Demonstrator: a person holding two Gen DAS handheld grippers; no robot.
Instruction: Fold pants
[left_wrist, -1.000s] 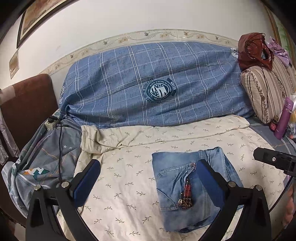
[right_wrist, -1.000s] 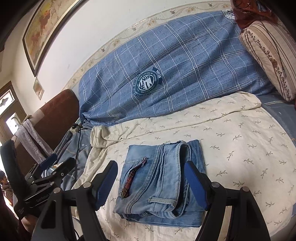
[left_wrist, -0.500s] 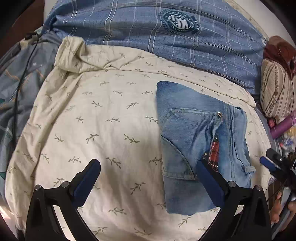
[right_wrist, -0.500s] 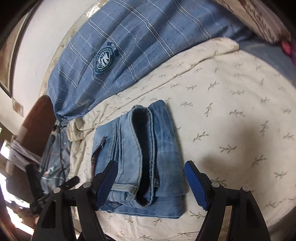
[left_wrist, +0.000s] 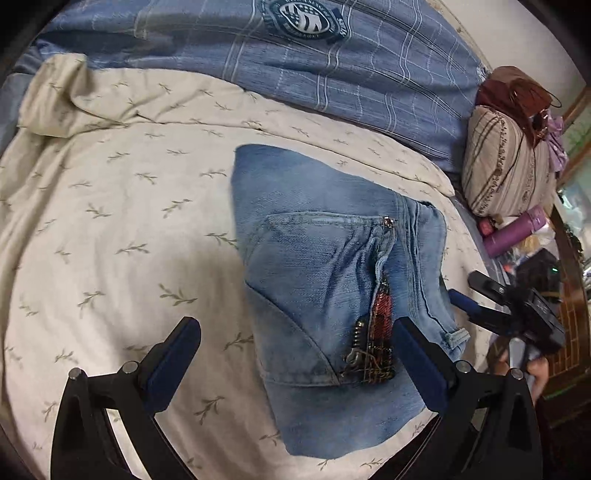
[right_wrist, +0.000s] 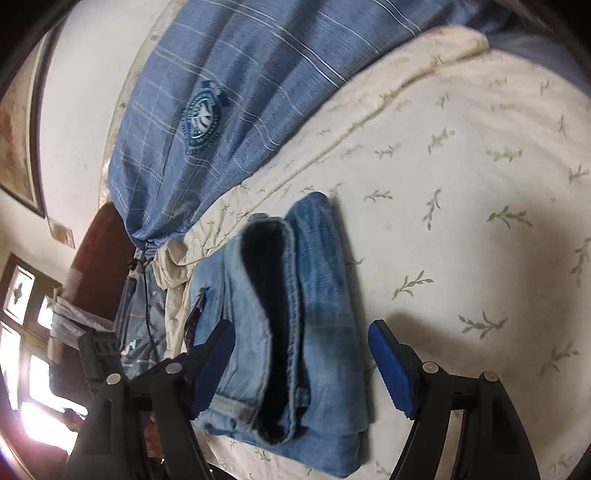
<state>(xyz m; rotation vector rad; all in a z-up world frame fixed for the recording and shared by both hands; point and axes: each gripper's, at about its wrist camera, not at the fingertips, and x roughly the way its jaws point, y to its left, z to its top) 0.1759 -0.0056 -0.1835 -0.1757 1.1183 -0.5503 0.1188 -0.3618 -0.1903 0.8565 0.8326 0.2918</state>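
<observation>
The cream leaf-print sheet (left_wrist: 110, 229) spreads under me, a blue plaid pillow (left_wrist: 351, 74) at its far edge. The folded jeans (left_wrist: 325, 280) lie on the sheet. My left gripper (left_wrist: 295, 354) hangs wide open above their lower edge, holding nothing. My right gripper (right_wrist: 299, 365) gapes empty over the waistband end.

A bed carries everything, spread with a cream sheet (left_wrist: 110, 229) printed with small leaf sprigs. The folded jeans (left_wrist: 332, 280) lie flat on that sheet. Beyond the jeans a blue plaid quilt (left_wrist: 332, 66) lies bundled along the wall. To the right of the jeans, a striped pillow (left_wrist: 506, 166) rests at the sheet's edge, with a purple bottle (left_wrist: 517, 230) just beside it.
</observation>
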